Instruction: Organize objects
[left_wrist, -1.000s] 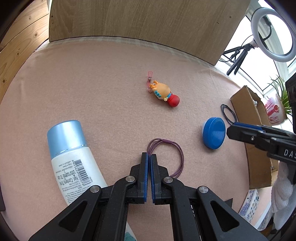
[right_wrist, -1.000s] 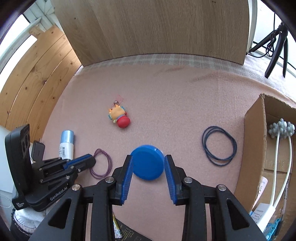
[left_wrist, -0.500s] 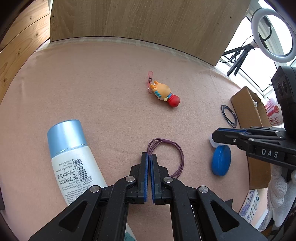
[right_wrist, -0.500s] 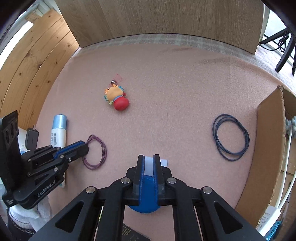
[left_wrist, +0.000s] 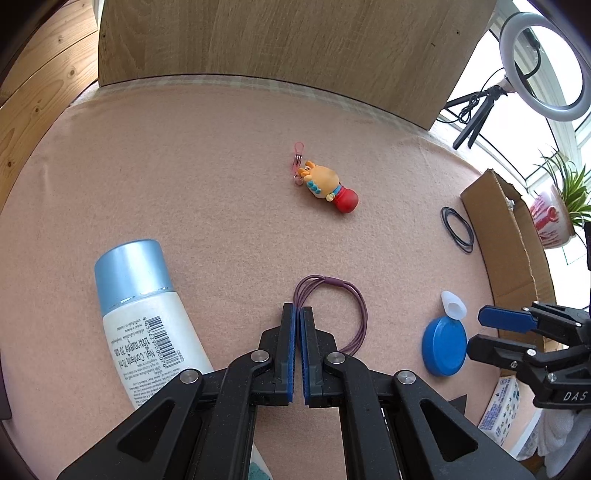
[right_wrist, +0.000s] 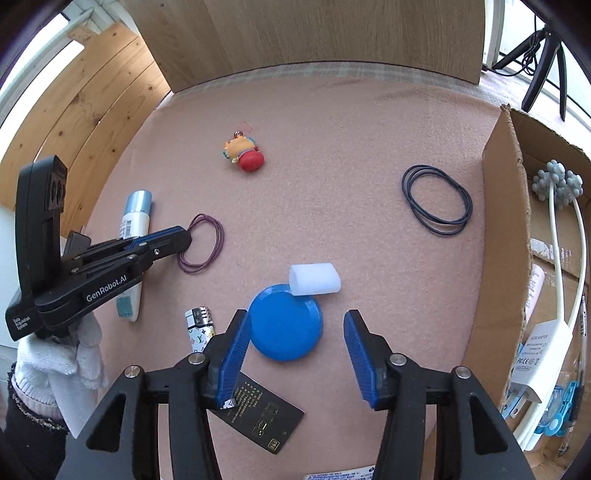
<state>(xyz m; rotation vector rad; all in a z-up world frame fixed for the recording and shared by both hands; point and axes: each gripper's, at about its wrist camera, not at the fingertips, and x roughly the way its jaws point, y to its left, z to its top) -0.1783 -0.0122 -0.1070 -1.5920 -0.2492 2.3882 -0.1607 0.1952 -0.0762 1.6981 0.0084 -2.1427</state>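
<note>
Blue lid: round, flat, glossy blue disc; it lies on the pink surface at lower centre of the right wrist view, between your right tongs' fingers, its left edge at or behind the left finger, clear of the right one.
White jar: small, translucent white, on its side, touching the lid's upper right rim; its open mouth shows in the left wrist view.
Right tongs: spread wide, gripping nothing.
Left tongs: pressed together, blue pads nearly touching; tips at the near edge of the purple hair tie. You cannot tell whether a strand is pinched.
Left hand: white knit glove, lower left of the right wrist view.
Cardboard box: open, along the right edge of the frame; inside you have a white massager with a grey knobbed head, a white power adapter, something blue plastic at the bottom, and other pale items too cramped to identify.
Black hair ties: a loose ring, just left of the box wall.
Toy keychain: orange figure with red end, upper centre.
Lotion tube: white, pale-blue cap, barcode up, lower left of the left wrist view.
Lighter: patterned, left of the lid.
Black card: gold print, partly under the right tongs.
</note>
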